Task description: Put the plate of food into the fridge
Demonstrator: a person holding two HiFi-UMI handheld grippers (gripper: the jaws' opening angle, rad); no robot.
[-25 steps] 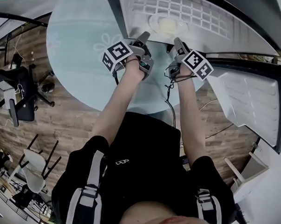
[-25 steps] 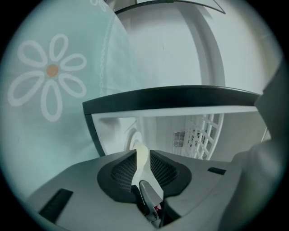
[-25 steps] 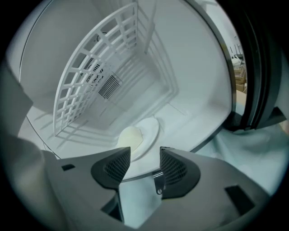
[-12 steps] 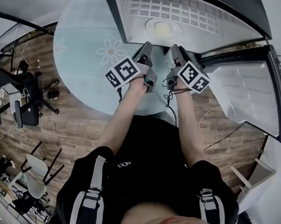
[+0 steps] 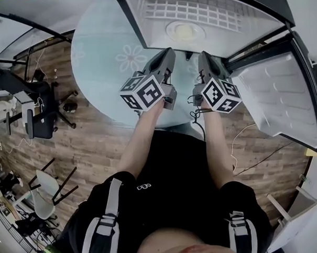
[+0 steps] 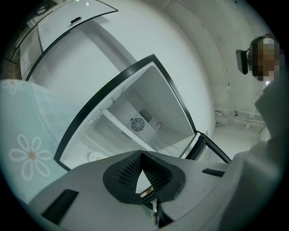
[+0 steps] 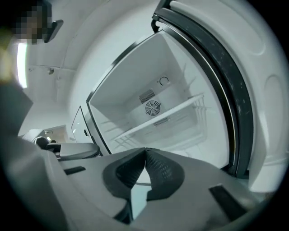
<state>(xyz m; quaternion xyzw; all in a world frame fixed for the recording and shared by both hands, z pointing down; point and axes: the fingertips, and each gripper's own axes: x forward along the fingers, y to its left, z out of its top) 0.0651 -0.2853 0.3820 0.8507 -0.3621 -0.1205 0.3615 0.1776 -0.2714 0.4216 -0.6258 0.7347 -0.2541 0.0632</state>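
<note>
The plate of food (image 5: 184, 30) lies on the white wire shelf (image 5: 216, 13) inside the open fridge (image 5: 136, 26); in the left gripper view the plate (image 6: 94, 156) shows low in the cabinet. Both grippers hover side by side in front of the opening, apart from the plate. My left gripper (image 5: 169, 51) (image 6: 142, 154) is shut with nothing between its pads. My right gripper (image 5: 203, 55) (image 7: 145, 149) has just been closing and now stands shut, also empty.
The fridge door (image 5: 283, 102) hangs open at the right. A round glass table with flower print (image 5: 101, 73) lies below and left of the fridge. Office chairs (image 5: 35, 115) and a white chair (image 5: 46, 188) stand on the wooden floor at the left.
Both grippers have drawn back from the fridge shelf, risen toward the camera and rolled. Their jaws have gone from open to shut. The plate stays on the shelf.
</note>
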